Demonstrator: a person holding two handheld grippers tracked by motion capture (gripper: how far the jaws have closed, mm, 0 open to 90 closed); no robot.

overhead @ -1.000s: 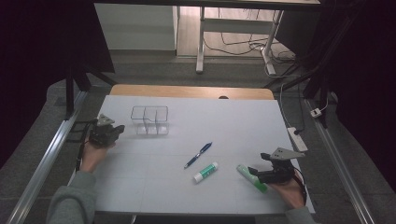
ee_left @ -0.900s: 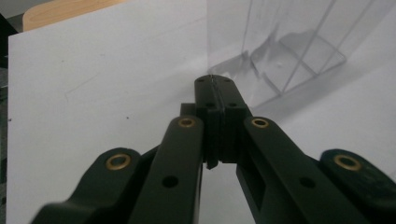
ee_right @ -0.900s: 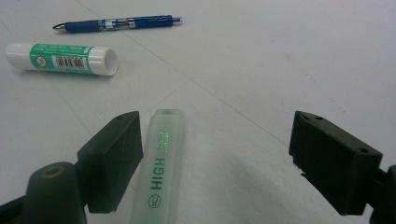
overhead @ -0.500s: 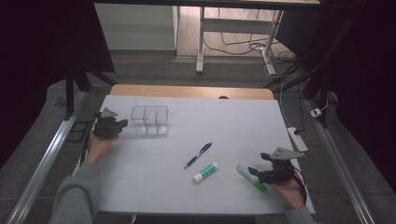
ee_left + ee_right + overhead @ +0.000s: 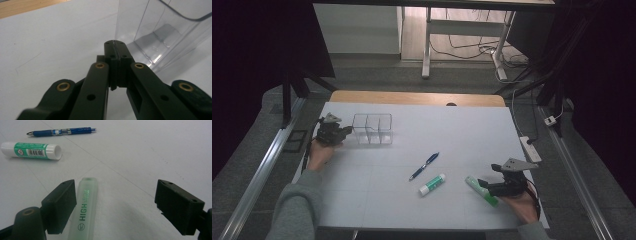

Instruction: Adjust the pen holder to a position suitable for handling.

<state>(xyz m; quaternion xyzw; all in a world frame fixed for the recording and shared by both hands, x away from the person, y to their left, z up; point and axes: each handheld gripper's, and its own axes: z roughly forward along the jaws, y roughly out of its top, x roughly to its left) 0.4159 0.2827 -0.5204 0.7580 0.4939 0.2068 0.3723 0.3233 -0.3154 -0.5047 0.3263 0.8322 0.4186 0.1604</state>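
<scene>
A clear plastic divided organizer (image 5: pixel 372 129) stands at the table's far left. My left gripper (image 5: pixel 343 131) is shut and empty, its tip right beside the organizer's (image 5: pixel 160 35) left wall. At the front right my right gripper (image 5: pixel 484 184) stands open over a pale green highlighter (image 5: pixel 481 190). In the right gripper view the highlighter (image 5: pixel 85 207) lies flat on the table between the jaws, close to the left jaw. A blue pen (image 5: pixel 424 165) and a green-and-white glue stick (image 5: pixel 432 184) lie mid-table, seen farther off as pen (image 5: pixel 61 131) and glue stick (image 5: pixel 31 150).
The white table top (image 5: pixel 452 135) has a wooden strip (image 5: pixel 412 98) along its far edge. Metal rails run along both sides of the table. A power strip (image 5: pixel 530 148) lies off the right edge. Desk legs and cables stand beyond the table.
My left gripper has moved forward and right, ending beside the organizer's left wall. The right gripper and the highlighter have stayed put.
</scene>
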